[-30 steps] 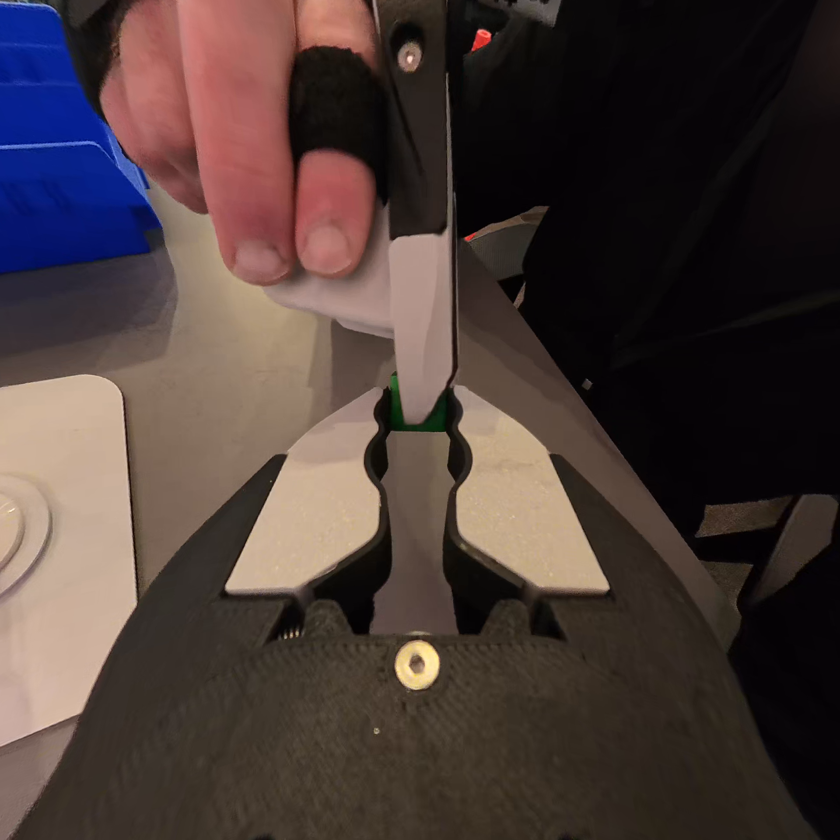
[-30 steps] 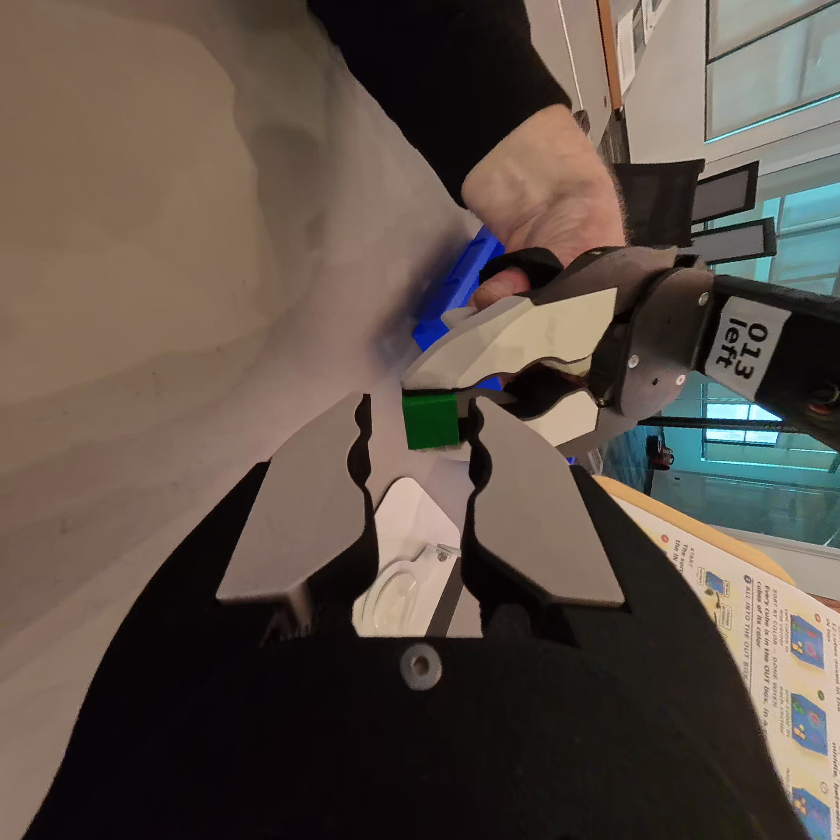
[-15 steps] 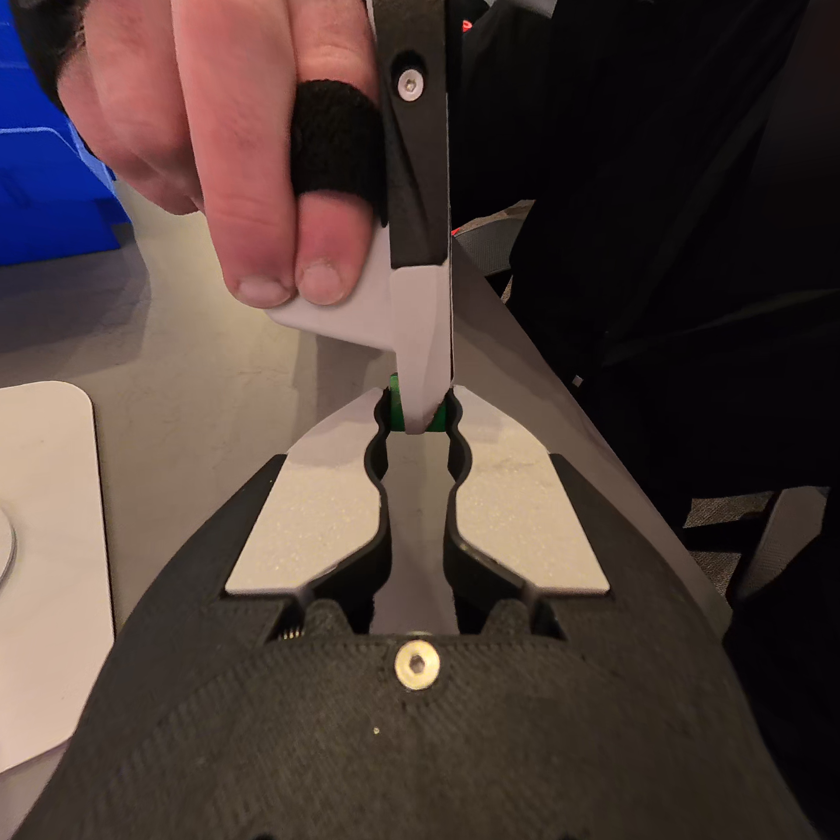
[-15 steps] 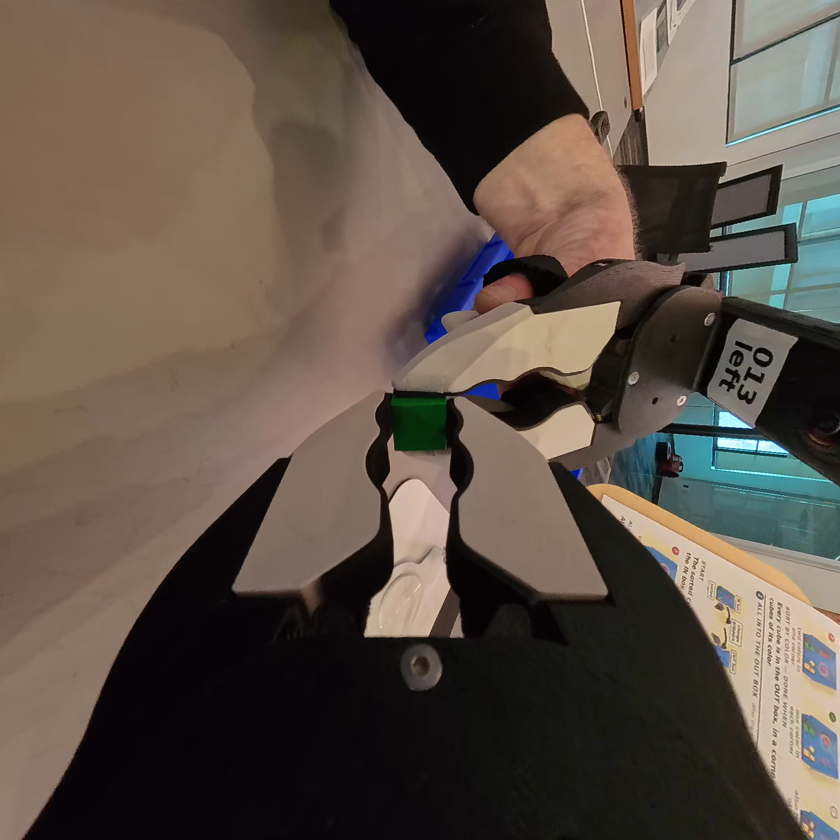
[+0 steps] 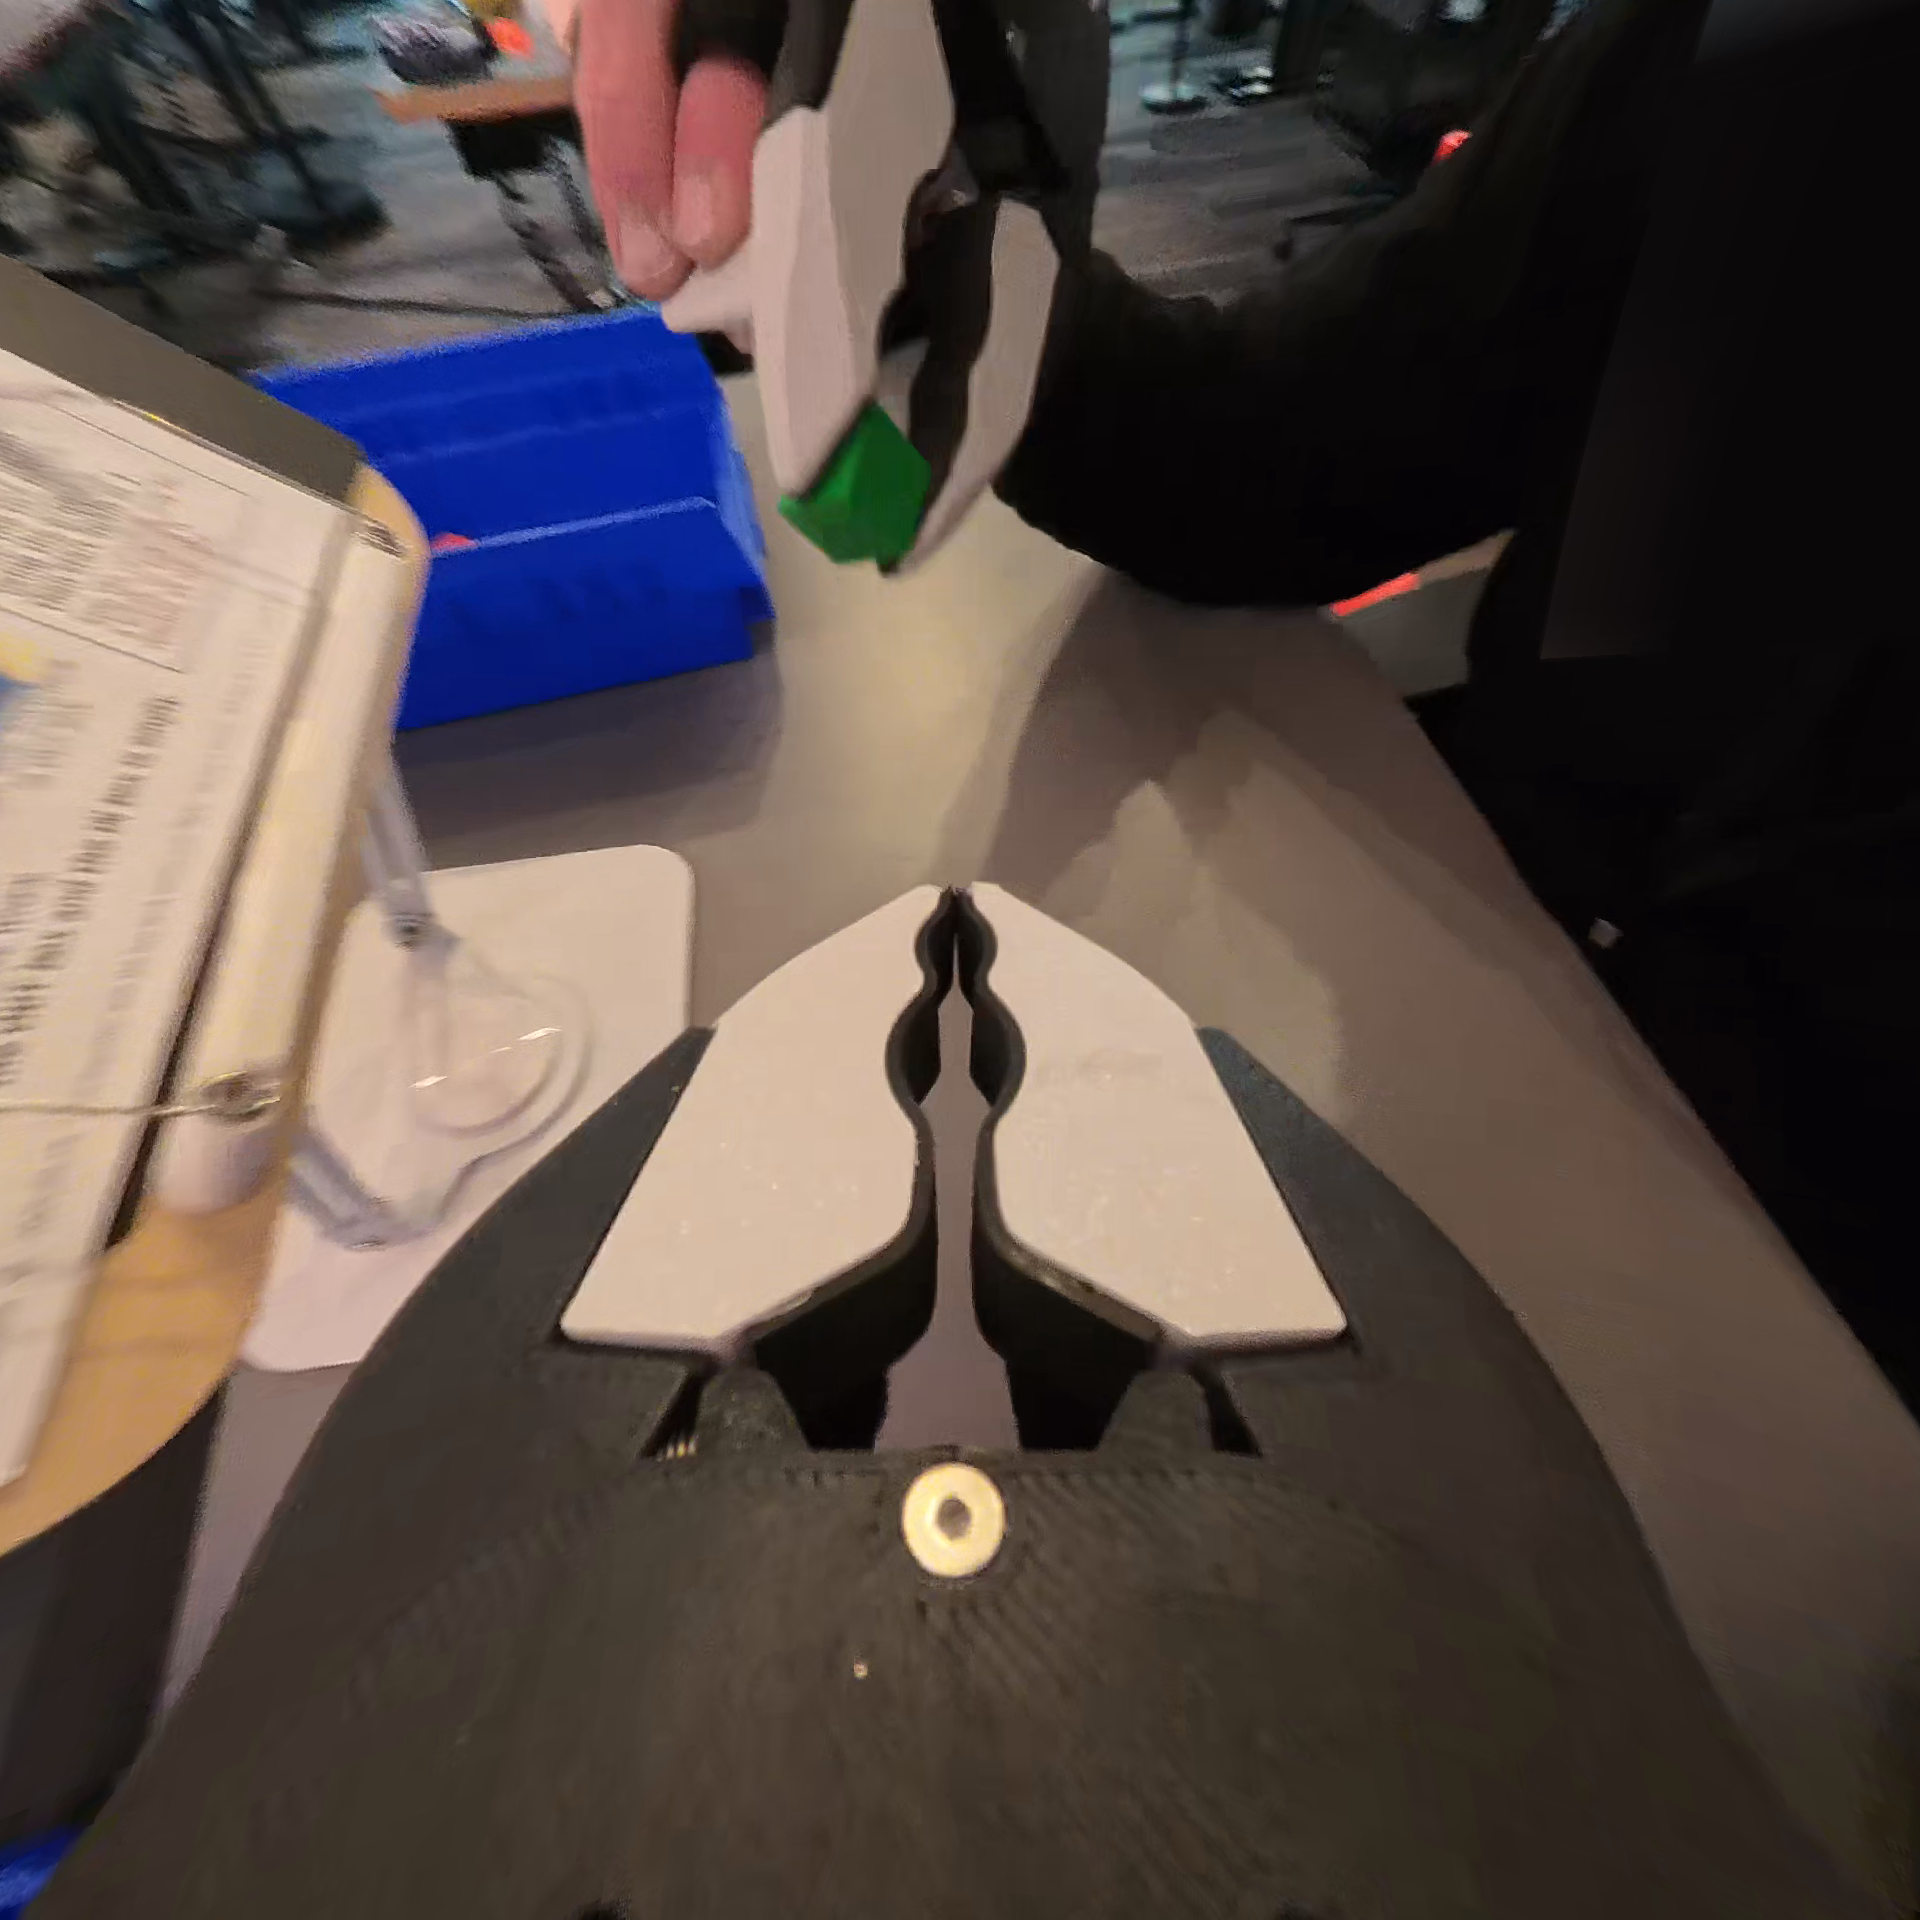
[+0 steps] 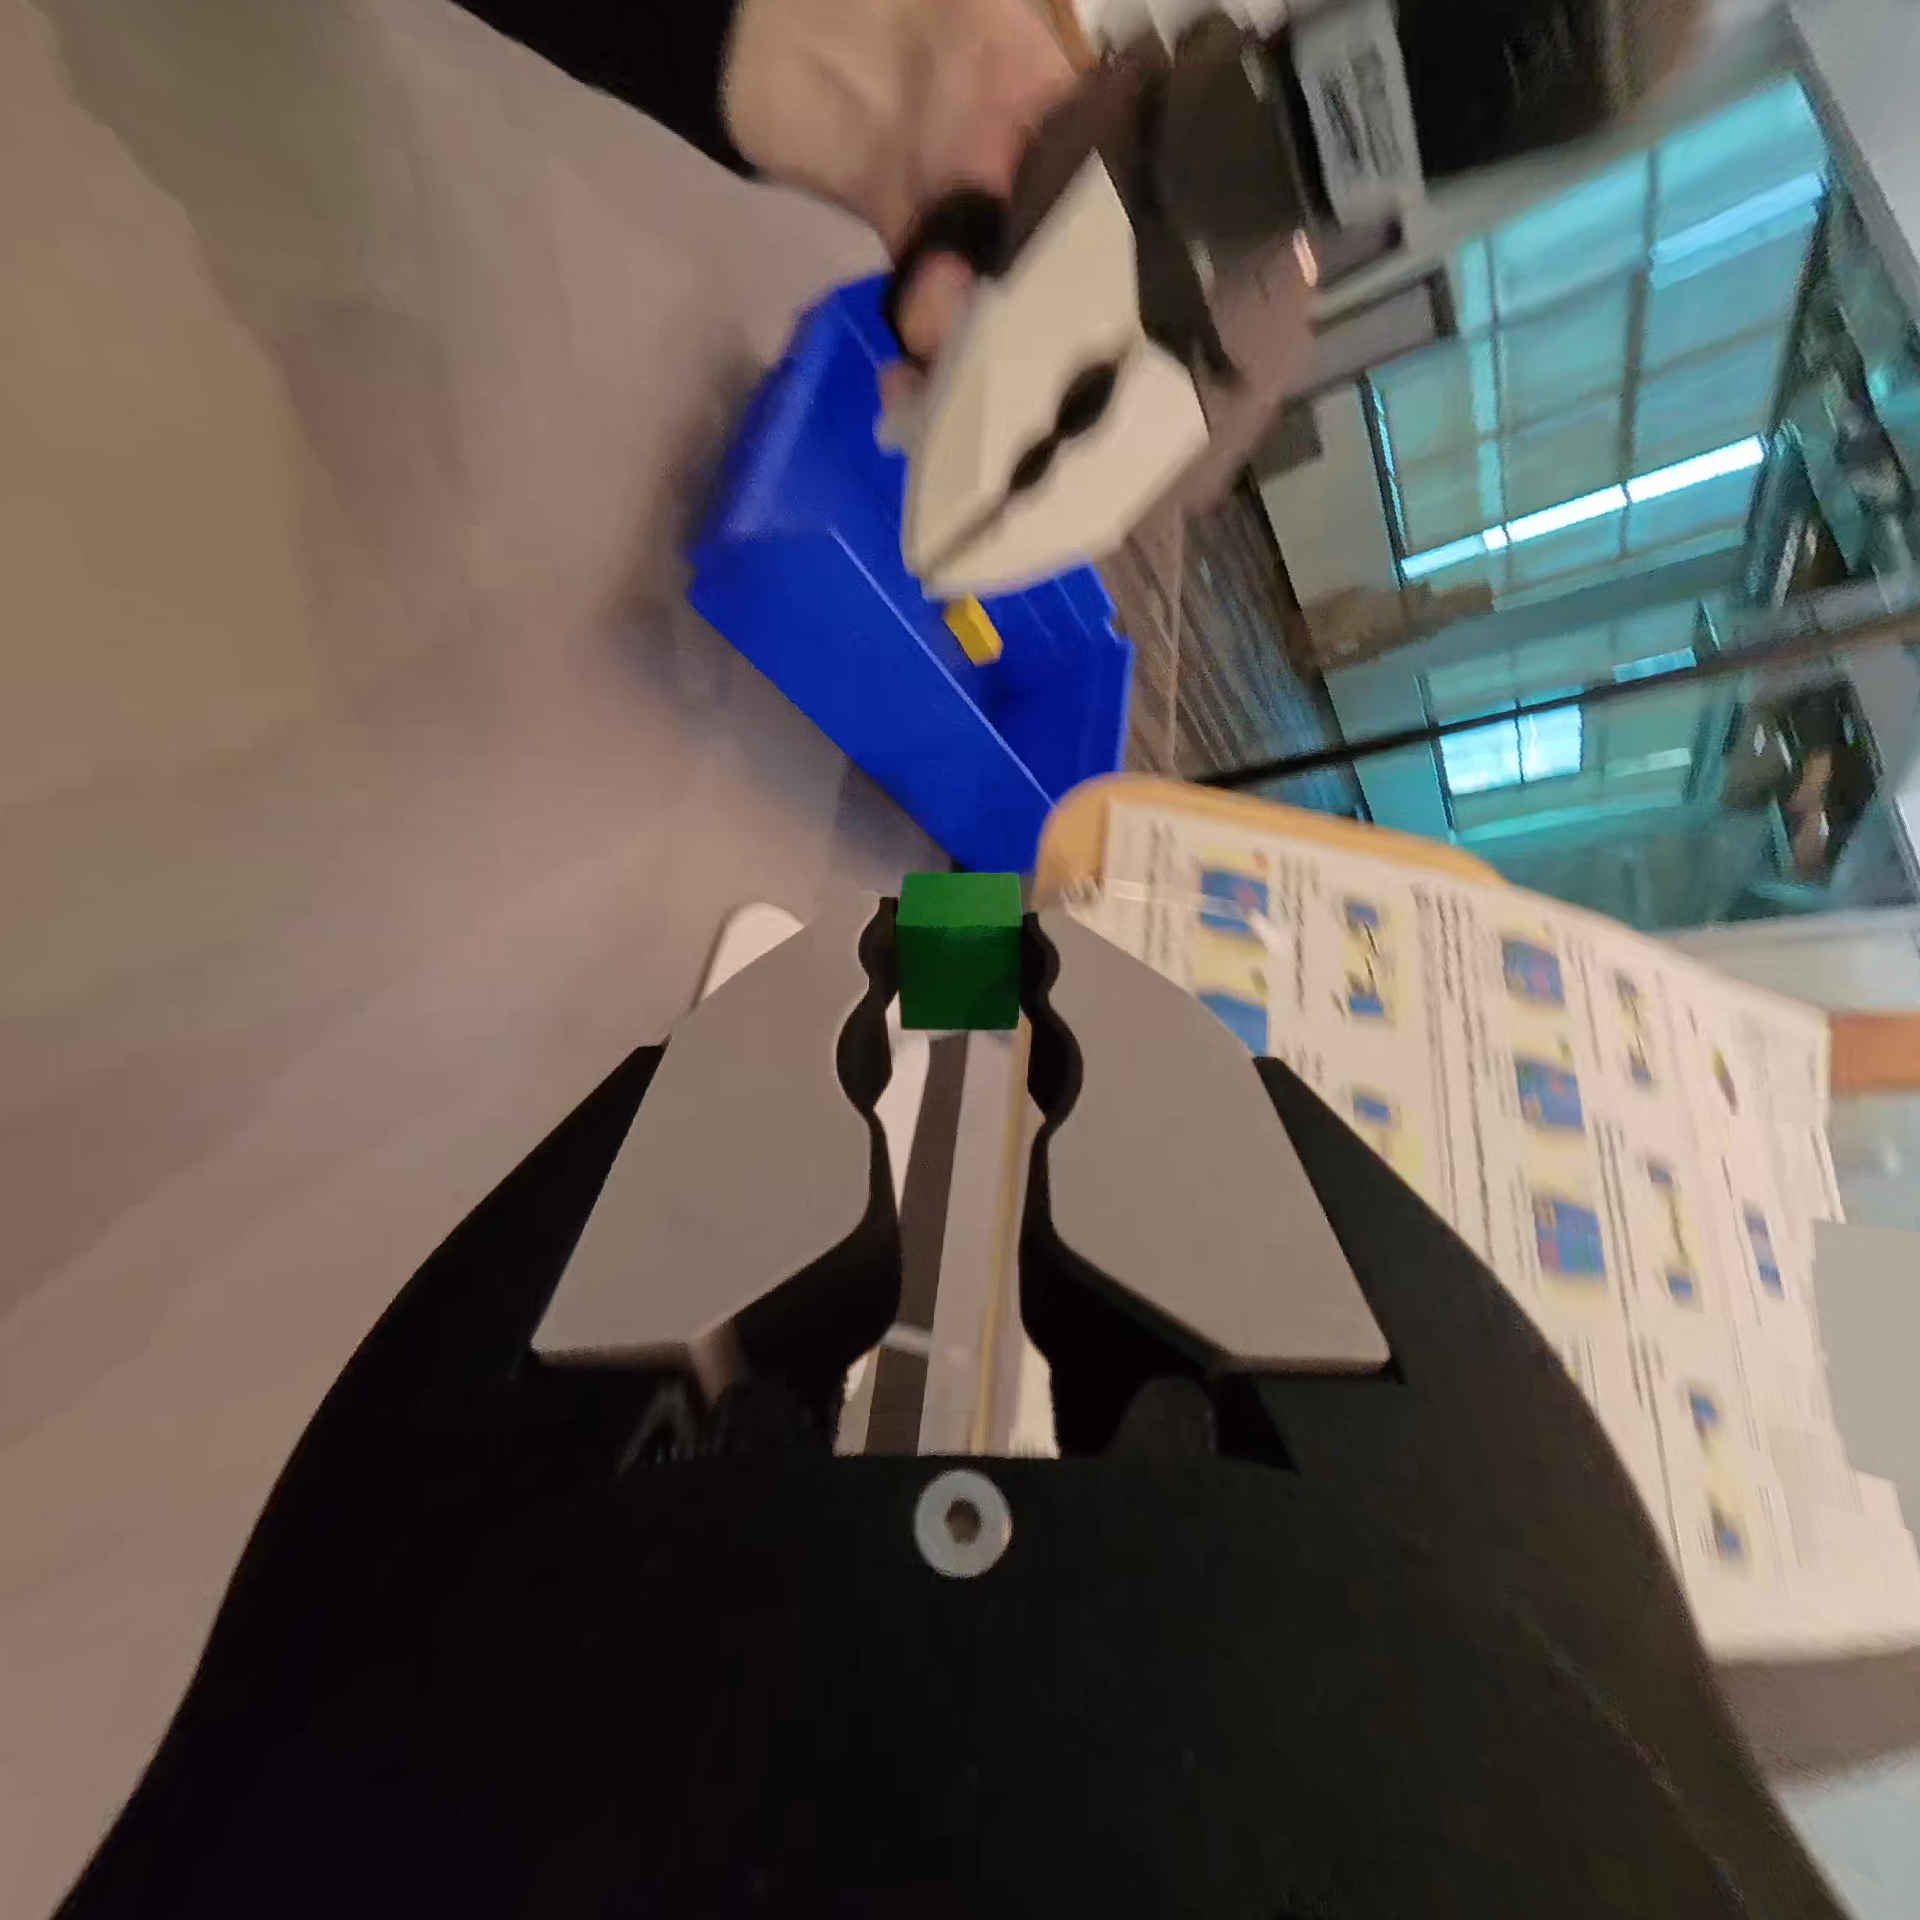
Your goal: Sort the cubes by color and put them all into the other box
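My right gripper (image 6: 958, 951) is shut on a green cube (image 6: 957, 966) and holds it in the air above the grey table (image 6: 312, 520). In the left wrist view the same right gripper (image 5: 883, 551) shows at the top with the green cube (image 5: 857, 494) between its tips. My left gripper (image 5: 954, 899) is shut and empty, low over the table (image 5: 1195, 831). It also shows in the right wrist view (image 6: 935, 571), in front of a blue box (image 6: 894, 675). A yellow cube (image 6: 974, 627) lies in that box.
A blue box (image 5: 561, 520) stands at the back left of the left wrist view, with something red (image 5: 449, 542) at its rim. A printed instruction sheet on a stand (image 5: 135, 748) (image 6: 1455, 1195) rises at the left. Its white base plate (image 5: 561, 956) lies on the table. A dark sleeve (image 5: 1299, 416) is at the right. Some 9 centimeters of space lies between my two pairs of fingers.
The green cube passed from my left gripper to my right one. The left gripper let go, pulled away and shut empty. The right gripper closed on the cube and drew apart.
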